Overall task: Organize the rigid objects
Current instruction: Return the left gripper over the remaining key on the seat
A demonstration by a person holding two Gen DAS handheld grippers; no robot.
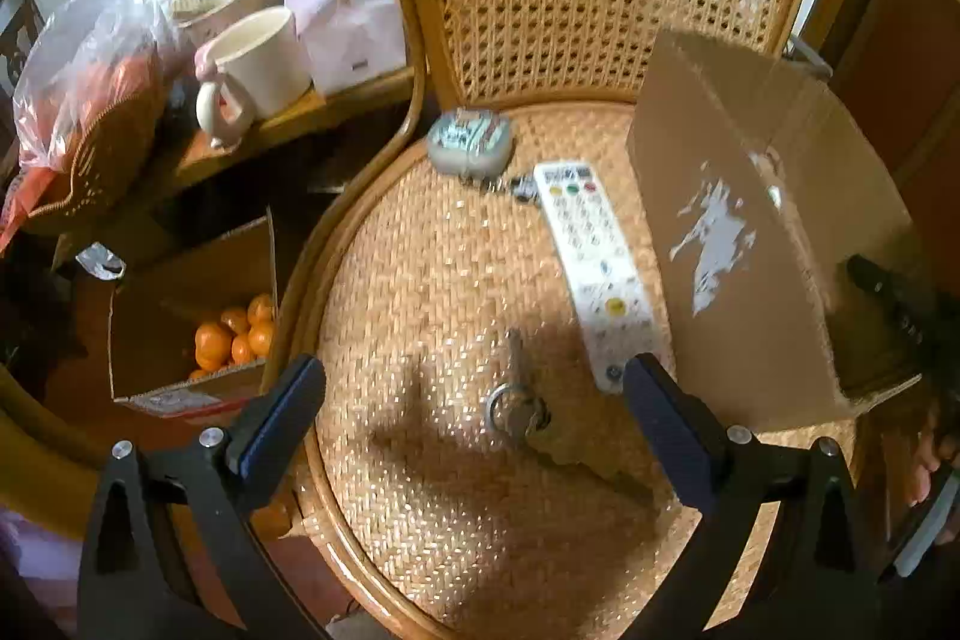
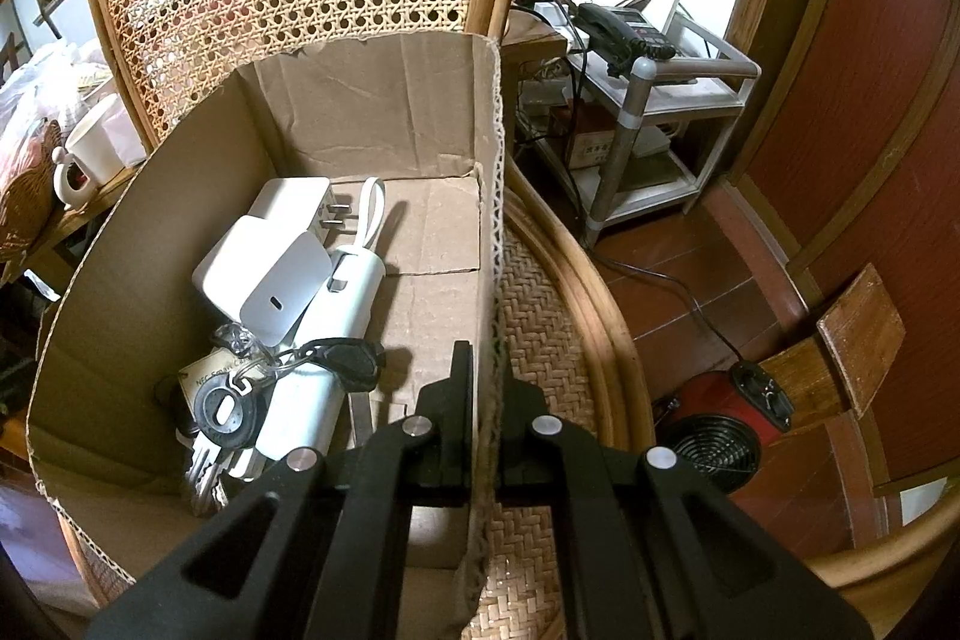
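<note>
Our left tool (image 1: 474, 403) hangs with its jaws spread wide and nothing between them, above a key on a ring (image 1: 517, 409) lying on the woven chair seat (image 1: 420, 280). Beside it we see a white remote (image 1: 591, 262) and a small grey case (image 1: 471, 140). Our right tool (image 2: 483, 400) is clenched on the cardboard box's (image 2: 150, 232) wall. Inside the box lie white chargers (image 2: 264, 268) and a bunch of keys (image 2: 225, 409).
</note>
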